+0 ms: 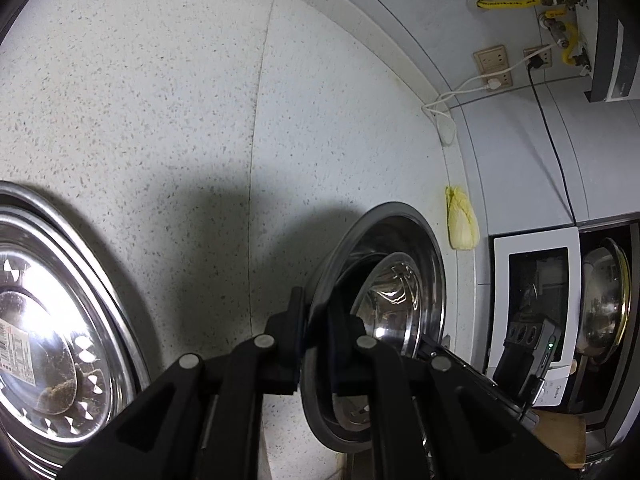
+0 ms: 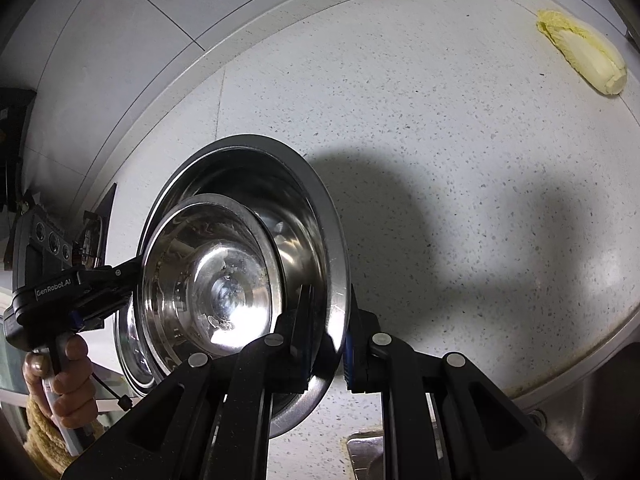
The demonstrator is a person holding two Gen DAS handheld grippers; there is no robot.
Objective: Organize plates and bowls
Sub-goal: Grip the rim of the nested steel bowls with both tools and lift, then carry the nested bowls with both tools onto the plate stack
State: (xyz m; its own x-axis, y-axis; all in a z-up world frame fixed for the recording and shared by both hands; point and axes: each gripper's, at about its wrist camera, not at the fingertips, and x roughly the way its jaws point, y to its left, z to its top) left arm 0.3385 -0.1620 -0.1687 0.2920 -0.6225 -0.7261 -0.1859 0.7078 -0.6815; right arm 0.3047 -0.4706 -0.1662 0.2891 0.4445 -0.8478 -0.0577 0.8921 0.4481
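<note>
In the right wrist view, the large steel bowl [image 2: 308, 216] fills the middle of the frame, tilted and seemingly raised off the speckled desk [image 2: 460, 160], with a smaller steel bowl [image 2: 208, 272] nested inside it. The right gripper [image 2: 326, 340] at lower centre has its jaws closed tight on the large bowl's near rim, one finger inside and one outside. At the left edge, the left gripper [image 2: 128, 276] pinches the opposite rim, and a hand [image 2: 64, 376] wraps its handle at lower left. A head of pale yellow cabbage [image 2: 584, 56] lies on the desk at upper right, well apart from the bowls.

In the left wrist view, the left gripper [image 1: 316, 320] at lower centre has its jaws shut on the same large bowl's [image 1: 400, 224] rim, with the small bowl [image 1: 392, 296] inside. A stack of steel plates [image 1: 60, 320] sits at lower left; how many I cannot tell. The cabbage [image 1: 462, 220] lies just beyond the bowl, and a white microwave [image 1: 536, 304] stands at right.
</note>
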